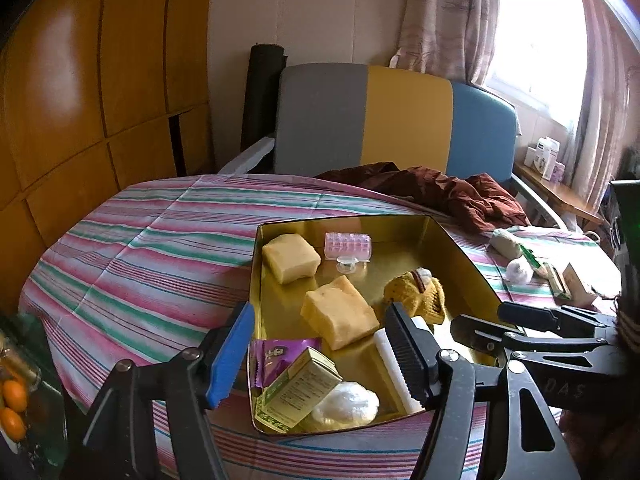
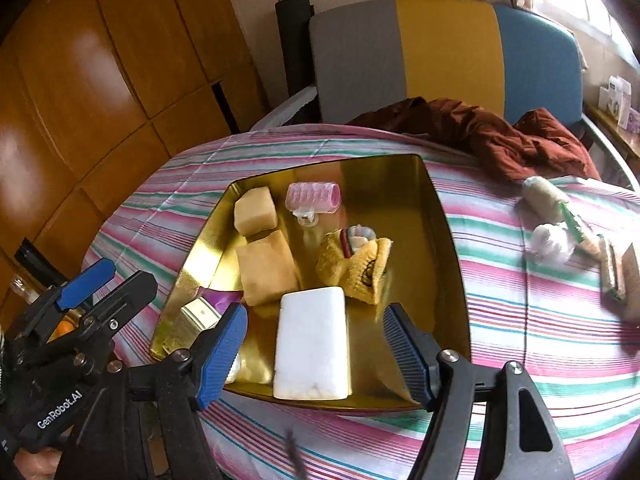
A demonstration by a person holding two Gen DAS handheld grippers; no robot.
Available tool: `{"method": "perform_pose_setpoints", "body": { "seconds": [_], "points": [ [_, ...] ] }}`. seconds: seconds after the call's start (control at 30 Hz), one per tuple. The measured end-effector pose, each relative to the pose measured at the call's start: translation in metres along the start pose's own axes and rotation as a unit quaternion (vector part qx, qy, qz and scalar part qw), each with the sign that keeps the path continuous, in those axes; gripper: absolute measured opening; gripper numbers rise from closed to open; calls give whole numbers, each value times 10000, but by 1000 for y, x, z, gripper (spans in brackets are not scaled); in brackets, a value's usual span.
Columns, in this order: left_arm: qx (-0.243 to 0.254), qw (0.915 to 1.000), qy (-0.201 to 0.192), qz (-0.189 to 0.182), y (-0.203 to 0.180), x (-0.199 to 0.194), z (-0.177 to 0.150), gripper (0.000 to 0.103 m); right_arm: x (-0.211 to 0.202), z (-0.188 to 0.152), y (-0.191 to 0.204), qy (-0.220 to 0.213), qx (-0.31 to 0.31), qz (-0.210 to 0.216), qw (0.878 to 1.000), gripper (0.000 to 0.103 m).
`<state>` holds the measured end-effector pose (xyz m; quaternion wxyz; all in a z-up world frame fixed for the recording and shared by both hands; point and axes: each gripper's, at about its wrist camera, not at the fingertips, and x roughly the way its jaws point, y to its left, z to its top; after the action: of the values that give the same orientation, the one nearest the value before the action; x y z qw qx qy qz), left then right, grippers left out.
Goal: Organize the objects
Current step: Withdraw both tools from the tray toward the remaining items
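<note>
Left tool (image 1: 320, 356) and right tool (image 2: 316, 350), both about half open and empty, hover over the near edge of the gold tin (image 2: 448, 216) on the striped table (image 2: 540, 320). The white block (image 2: 312, 344) lies inside the tin, below the right tool's fingers.
</note>
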<state>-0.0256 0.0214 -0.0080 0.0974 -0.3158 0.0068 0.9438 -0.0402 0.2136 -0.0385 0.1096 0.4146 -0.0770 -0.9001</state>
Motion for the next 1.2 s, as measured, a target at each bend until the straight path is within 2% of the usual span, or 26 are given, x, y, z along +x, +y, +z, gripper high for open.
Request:
{"method": "perform_pose_setpoints", "body": {
  "seconds": [0.33,0.7,1.2],
  "points": [
    [161,9999,48,-37,-11,-2,-4,70,-5,-3,-9,-106,2,-409,9991,73],
    [641,9977,-203,127,-30,-11,-1,71,-11,-4,-26,-173,245,-494,9983,73],
    [1038,9939,-320,184,-50,-17,3,71,-19,-6,-52,-260,527,-573,9966,73]
  ]
}}
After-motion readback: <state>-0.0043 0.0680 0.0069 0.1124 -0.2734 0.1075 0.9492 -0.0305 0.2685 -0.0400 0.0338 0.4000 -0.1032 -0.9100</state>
